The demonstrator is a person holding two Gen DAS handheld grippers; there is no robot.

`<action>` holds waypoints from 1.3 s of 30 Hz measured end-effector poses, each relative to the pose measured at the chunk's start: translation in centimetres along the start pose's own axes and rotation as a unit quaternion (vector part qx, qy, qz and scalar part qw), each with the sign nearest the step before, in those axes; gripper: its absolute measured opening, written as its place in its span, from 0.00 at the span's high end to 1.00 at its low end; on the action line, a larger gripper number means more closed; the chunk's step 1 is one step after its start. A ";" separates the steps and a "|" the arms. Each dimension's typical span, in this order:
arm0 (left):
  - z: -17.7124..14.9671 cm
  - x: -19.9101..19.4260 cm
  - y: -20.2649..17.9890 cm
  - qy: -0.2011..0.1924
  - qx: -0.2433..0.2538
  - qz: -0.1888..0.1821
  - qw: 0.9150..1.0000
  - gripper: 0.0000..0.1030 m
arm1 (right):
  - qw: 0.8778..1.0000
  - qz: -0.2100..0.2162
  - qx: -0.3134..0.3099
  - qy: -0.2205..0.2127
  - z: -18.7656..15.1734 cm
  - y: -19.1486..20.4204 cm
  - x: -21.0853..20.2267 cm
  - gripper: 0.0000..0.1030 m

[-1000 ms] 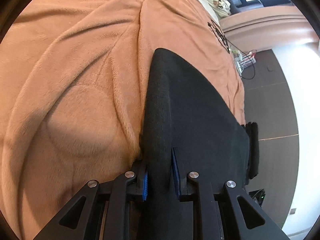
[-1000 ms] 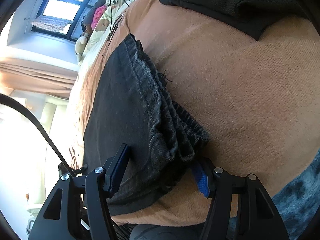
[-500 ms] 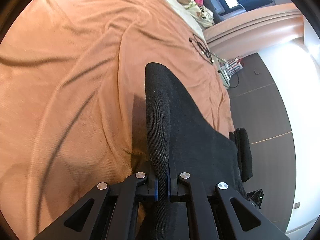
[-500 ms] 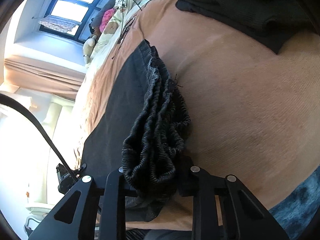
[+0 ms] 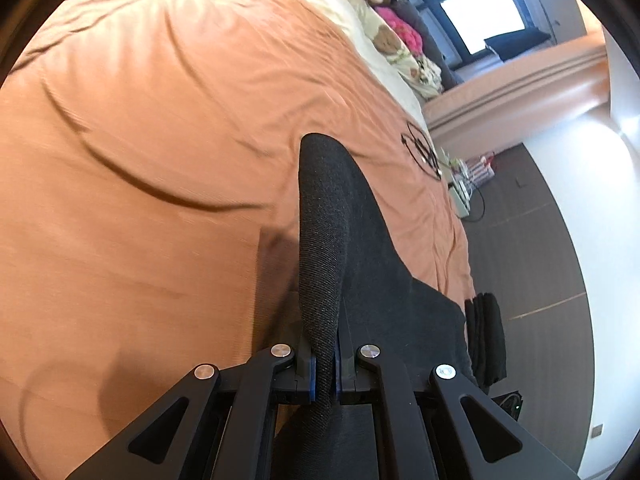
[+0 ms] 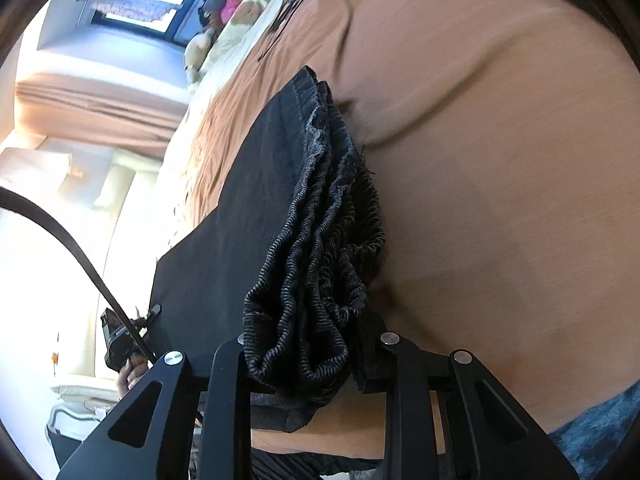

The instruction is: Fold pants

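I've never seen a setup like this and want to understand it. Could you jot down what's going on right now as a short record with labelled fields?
Garment: black pants
Surface: orange blanket on a bed
Left gripper: shut on a fold of plain fabric
Right gripper: shut on the bunched ribbed waistband
Pants state: both gripped ends raised off the blanket
Background: stuffed toys near a window
Fold status: not yet finished
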State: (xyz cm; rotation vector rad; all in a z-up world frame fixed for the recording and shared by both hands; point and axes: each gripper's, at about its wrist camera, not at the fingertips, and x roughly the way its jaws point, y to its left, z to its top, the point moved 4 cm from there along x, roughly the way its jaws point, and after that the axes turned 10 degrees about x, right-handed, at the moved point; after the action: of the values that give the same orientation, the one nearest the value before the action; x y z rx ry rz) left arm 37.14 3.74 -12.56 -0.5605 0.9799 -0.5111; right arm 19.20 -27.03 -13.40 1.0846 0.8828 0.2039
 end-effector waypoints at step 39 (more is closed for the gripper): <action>-8.7 -8.2 10.5 -0.011 -0.100 0.062 0.993 0.62 | 0.986 -0.114 -0.116 -0.042 4.5 3.3 0.7 0.63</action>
State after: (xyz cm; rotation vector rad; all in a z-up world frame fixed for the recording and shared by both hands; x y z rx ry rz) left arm 27.37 14.97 -18.12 -0.6785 1.0447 -0.2976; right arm 23.71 -28.11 -10.19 0.7649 0.8762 0.0673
